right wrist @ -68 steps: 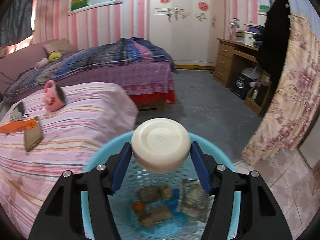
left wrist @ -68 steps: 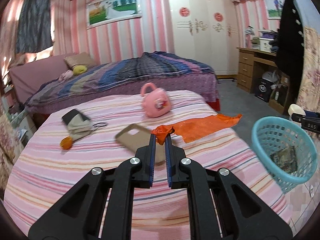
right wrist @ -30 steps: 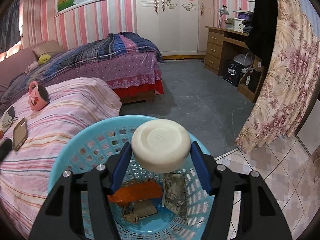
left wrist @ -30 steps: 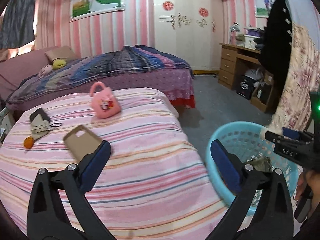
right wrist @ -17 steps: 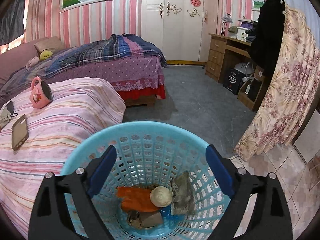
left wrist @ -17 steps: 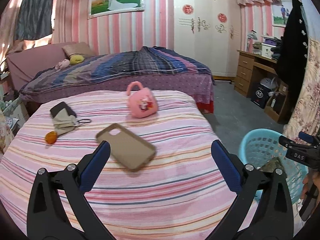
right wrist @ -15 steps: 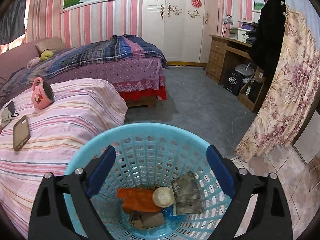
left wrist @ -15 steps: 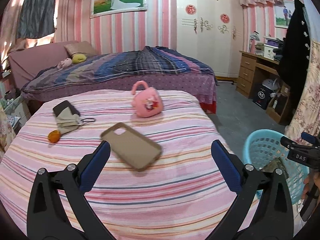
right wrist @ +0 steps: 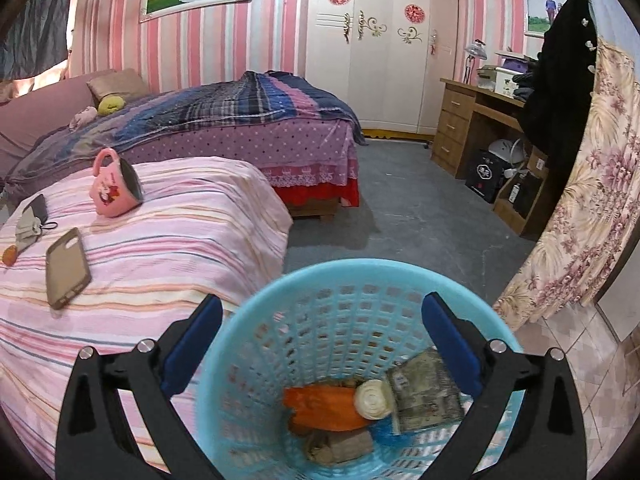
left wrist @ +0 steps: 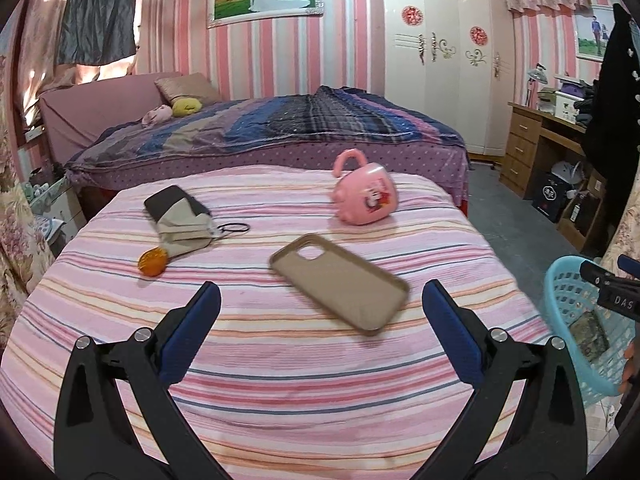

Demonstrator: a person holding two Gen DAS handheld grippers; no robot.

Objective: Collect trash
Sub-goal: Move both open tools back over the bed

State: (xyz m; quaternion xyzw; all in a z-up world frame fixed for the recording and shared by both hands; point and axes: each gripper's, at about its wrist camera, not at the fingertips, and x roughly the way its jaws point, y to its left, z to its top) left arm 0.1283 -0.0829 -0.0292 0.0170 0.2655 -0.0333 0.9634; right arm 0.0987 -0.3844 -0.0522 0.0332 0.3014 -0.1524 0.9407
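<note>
My left claw [left wrist: 320, 320] is matt black plastic with dull blue pads [left wrist: 192, 332] and small bright metal screws. Ahead of it the striped bedspread [left wrist: 280, 380] is woven cloth, a little ribbed. The phone case [left wrist: 340, 284] just beyond my pads looks smooth and matt — rubbery tan. Further off, the pink mug [left wrist: 366, 200] is glossy. Under my right claw [right wrist: 322, 340] sits the basket [right wrist: 304, 320] — shiny turquoise plastic lattice.

Pink-striped bedspread [left wrist: 280, 360], pale blue basket [right wrist: 256, 320], pink mug [left wrist: 366, 200], tan phone case [left wrist: 340, 284]
</note>
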